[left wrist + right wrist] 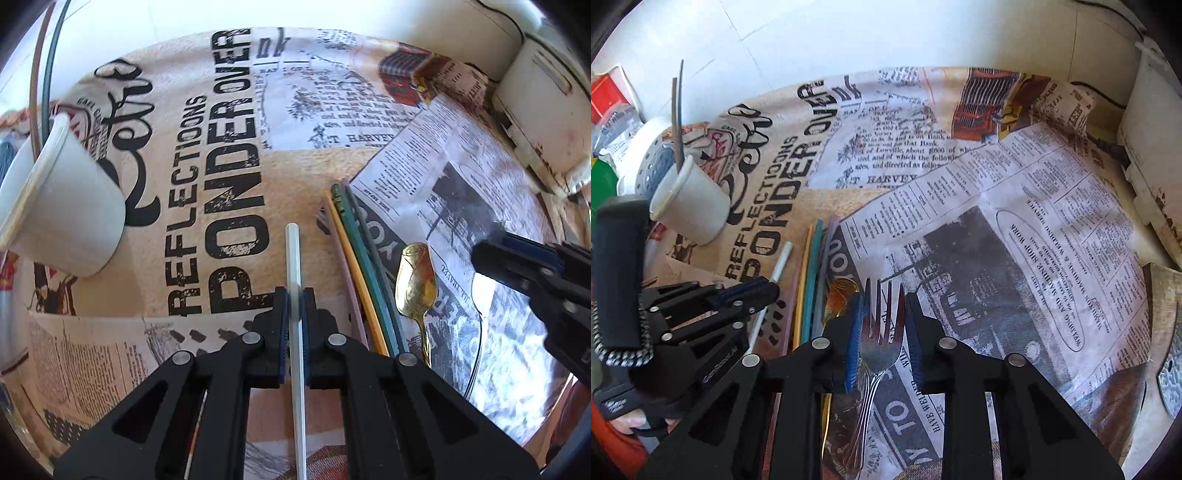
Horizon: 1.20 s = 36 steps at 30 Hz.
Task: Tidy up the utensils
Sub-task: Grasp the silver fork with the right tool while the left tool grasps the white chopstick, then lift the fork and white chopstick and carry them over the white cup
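Two claws: our left claw point(294, 295) pinches the light, crushable white straw point(293, 254) mid-length; our right claw point(882, 325) brackets the stiff, slippery fork point(881, 347), contact unclear.

White straw point(293, 266) pinched upright-forward; coloured straws point(356, 258) bundled beside gold spoon point(415, 280); steel fork point(881, 332) flat.

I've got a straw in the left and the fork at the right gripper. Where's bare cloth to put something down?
Free: the printed cloth between the white cup and the held white straw, and the newspaper-print area right of the fork, toward the white appliance. Crowded: the strip of colored straws and gold spoon between the two grippers.
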Each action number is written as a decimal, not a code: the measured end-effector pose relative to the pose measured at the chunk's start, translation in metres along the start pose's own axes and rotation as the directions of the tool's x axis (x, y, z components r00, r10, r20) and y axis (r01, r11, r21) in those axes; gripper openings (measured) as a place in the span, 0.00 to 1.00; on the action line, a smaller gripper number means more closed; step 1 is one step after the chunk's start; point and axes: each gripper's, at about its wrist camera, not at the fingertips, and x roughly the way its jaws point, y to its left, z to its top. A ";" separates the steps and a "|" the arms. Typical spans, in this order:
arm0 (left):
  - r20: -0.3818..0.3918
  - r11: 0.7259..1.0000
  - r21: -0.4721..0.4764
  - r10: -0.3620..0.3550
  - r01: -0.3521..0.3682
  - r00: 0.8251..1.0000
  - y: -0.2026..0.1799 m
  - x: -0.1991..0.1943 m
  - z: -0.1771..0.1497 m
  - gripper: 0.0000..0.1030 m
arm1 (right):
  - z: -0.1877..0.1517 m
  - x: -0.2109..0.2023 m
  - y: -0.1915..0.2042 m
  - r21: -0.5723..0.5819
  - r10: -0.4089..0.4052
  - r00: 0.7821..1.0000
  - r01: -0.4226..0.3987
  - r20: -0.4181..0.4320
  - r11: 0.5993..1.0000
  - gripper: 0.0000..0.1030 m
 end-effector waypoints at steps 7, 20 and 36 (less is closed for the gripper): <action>0.043 0.998 -0.049 -0.027 0.029 0.999 0.012 -0.026 -0.010 0.05 | 0.002 -0.024 0.006 -0.014 0.013 0.999 -0.013 0.052 1.000 0.20; 0.251 0.997 -0.052 -0.034 0.049 0.967 0.020 -0.117 -0.020 0.05 | 0.004 -0.075 0.033 -0.057 0.022 0.985 -0.012 0.170 0.998 0.18; 0.420 0.993 -0.088 -0.033 0.077 0.907 0.050 -0.195 -0.020 0.04 | 0.017 -0.074 0.052 -0.108 0.051 0.989 -0.036 0.138 0.993 0.04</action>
